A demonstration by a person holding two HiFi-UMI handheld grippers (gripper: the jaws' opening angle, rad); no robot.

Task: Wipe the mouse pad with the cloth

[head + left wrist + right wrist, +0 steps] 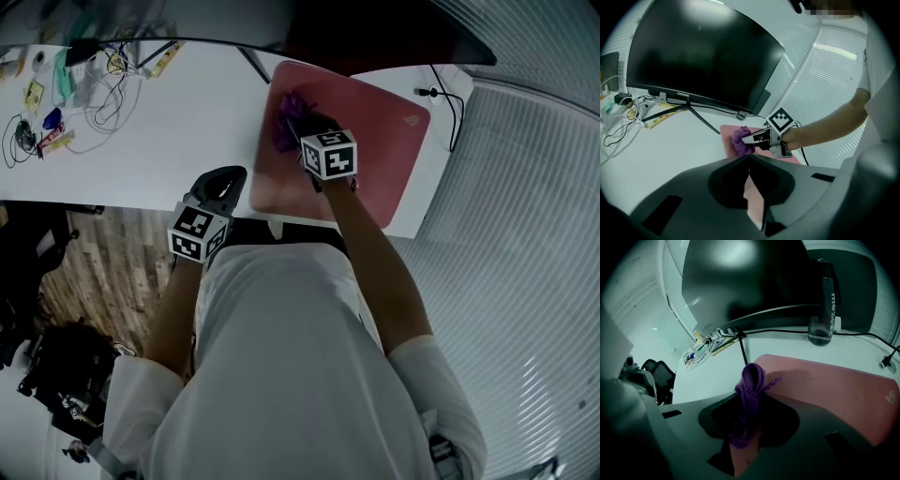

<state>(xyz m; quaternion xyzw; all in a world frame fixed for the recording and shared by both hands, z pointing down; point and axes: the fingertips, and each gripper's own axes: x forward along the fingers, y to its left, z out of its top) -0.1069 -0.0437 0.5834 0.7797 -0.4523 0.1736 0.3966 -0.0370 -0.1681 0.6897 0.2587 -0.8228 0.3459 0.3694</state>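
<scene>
Bare desk [178, 131] is left at centre-left of head view, betw. cable clutter [56, 94] at upper left and mouse pad [384, 150]. Pad's left part is taken up by right gripper [298, 124] w/ cloth [284, 112] clamped; right half is free. Far edge is blocked by monitor stand leg [253, 64] and bottle [820, 310].
</scene>
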